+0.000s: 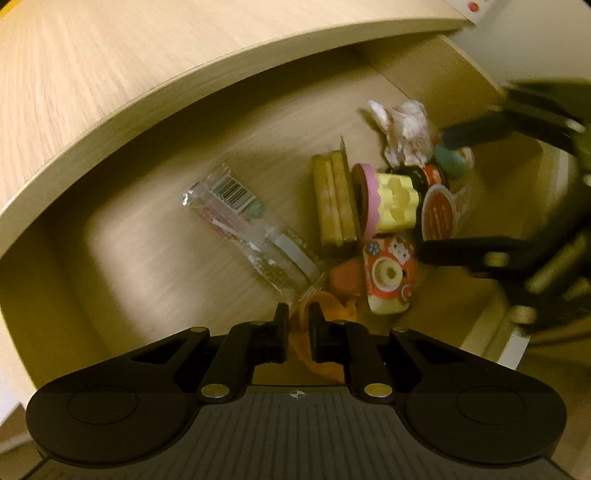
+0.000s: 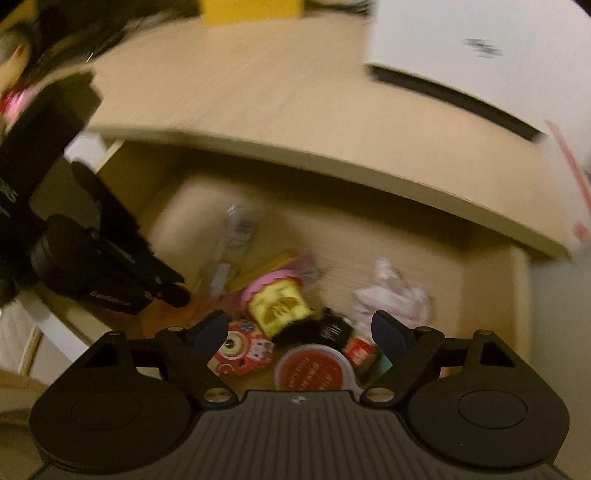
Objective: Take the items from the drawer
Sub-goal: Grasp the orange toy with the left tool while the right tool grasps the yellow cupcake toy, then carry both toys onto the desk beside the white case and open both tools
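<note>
An open wooden drawer (image 1: 110, 240) holds a pile of small items. In it lie a clear barcoded packet (image 1: 251, 229), a yellow ribbed block (image 1: 334, 203), a pink-and-yellow cake toy (image 1: 391, 201), a red toy camera (image 1: 388, 277), a red round lid (image 1: 439, 212) and a crumpled white thing (image 1: 404, 129). My left gripper (image 1: 299, 317) is shut on a soft orange item (image 1: 332, 306) at the pile's near edge. My right gripper (image 2: 299, 325) stands open above the cake toy (image 2: 280, 306), toy camera (image 2: 240, 350) and red lid (image 2: 314, 369), touching none. The right wrist view is blurred.
The desk top (image 1: 110, 74) overhangs the drawer's far side. On it stand a white box (image 2: 461, 44) and a yellow box (image 2: 251, 11). The left gripper (image 2: 177, 291) reaches in from the left. The drawer's left half has bare floor.
</note>
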Demonstrator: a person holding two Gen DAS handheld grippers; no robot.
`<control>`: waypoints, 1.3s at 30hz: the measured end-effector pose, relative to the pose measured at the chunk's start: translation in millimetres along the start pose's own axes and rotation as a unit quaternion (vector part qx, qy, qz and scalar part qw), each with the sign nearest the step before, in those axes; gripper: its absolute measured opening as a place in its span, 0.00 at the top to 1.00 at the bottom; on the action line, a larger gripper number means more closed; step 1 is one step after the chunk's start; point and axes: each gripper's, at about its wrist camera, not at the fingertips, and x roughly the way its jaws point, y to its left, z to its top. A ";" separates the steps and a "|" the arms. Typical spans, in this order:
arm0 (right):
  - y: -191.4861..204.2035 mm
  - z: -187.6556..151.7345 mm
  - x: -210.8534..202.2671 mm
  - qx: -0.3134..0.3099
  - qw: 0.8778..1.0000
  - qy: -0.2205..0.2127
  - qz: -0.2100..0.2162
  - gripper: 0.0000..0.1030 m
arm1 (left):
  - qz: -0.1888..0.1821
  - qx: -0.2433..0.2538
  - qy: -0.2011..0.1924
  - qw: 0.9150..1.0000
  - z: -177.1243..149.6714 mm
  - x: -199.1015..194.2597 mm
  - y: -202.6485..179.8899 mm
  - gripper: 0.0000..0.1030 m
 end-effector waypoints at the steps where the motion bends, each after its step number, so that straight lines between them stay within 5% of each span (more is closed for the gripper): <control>1: 3.8 5.6 9.1 -0.016 1.000 0.016 0.004 0.18 | 0.002 0.001 -0.001 1.000 -2.3 -1.5 1.0 0.88; 8: 18.0 30.8 63.4 -0.081 0.992 0.095 0.010 0.45 | -0.006 -0.029 -0.014 0.999 -11.8 -9.3 11.9 0.89; 12: 18.6 29.7 54.8 -0.076 0.994 0.084 0.005 0.48 | -0.004 -0.044 -0.043 0.998 -16.6 -23.8 14.8 0.90; 19: 5.6 11.8 -26.8 0.028 1.000 -0.012 0.005 0.48 | 0.001 -0.038 -0.139 0.990 -17.0 -101.8 7.1 0.90; 24: -14.4 26.5 -83.4 0.063 0.990 -0.126 -0.033 0.48 | 0.014 -0.060 -0.257 0.964 28.5 -163.4 16.8 0.90; 27: -31.3 52.9 -94.0 0.075 0.975 -0.196 -0.076 0.48 | 0.002 -0.104 -0.294 0.950 65.3 -163.9 34.3 0.90; 32: -64.3 89.9 -65.5 0.114 0.969 -0.200 -0.086 0.48 | 0.017 -0.157 -0.292 0.943 109.1 -125.4 53.2 0.90; 39: -91.3 105.2 -23.5 0.145 0.973 -0.153 -0.092 0.48 | 0.065 -0.165 -0.244 0.953 129.6 -85.3 60.4 0.90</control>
